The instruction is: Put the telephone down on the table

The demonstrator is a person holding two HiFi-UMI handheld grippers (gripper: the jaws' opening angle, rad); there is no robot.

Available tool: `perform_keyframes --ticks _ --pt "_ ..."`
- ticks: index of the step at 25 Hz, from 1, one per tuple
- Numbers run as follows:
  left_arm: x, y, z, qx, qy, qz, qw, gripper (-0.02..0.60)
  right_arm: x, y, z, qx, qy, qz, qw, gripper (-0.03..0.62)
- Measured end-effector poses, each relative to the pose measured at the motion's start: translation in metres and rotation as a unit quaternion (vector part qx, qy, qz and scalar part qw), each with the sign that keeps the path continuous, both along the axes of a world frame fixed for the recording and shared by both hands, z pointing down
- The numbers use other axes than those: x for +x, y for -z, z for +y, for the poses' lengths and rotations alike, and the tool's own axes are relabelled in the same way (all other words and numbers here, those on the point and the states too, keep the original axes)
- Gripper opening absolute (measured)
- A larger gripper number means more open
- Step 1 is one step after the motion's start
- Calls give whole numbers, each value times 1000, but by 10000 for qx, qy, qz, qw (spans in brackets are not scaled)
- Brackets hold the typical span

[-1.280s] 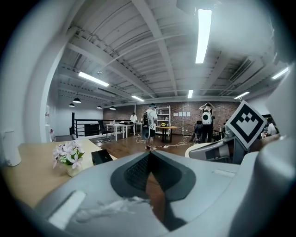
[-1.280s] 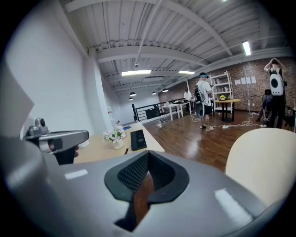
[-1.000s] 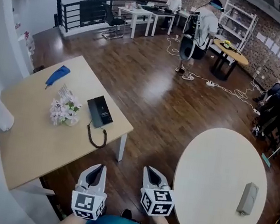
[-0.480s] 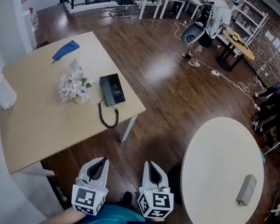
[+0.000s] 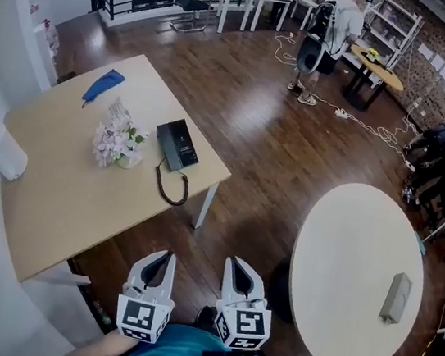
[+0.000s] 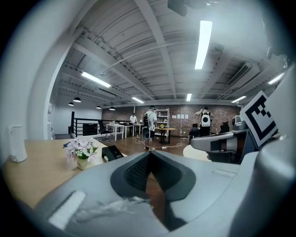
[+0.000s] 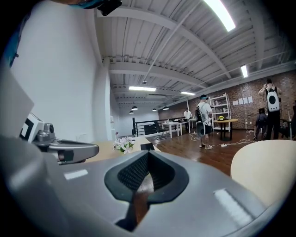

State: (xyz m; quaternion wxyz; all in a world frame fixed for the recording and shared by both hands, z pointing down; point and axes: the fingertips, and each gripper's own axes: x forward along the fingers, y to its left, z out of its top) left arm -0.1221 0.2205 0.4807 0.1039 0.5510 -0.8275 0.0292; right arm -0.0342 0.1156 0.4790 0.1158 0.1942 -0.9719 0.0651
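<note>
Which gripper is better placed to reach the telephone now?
Left, probably: the left gripper sits nearer the telephone on the wooden table, while the right gripper is closer to the round table. Both are shut and empty.

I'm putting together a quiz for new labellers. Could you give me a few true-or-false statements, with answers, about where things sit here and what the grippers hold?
1. The black telephone sits on the square wooden table, beside the flowers. True.
2. The right gripper holds the black telephone. False: its jaws are together on nothing, and it is over the floor near the person's body.
3. A grey oblong thing lies on the round white table. True.
4. The blue thing lies on the round white table. False: it lies on the square wooden table, near its far corner.
</note>
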Motion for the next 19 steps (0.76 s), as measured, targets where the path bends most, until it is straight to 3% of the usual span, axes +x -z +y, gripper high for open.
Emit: perform_keyframes --ticks 19 --pt "15 2 -13 -5 -56 -76 10000 11 15 -1 -9 -46 70 -34 10000 -8"
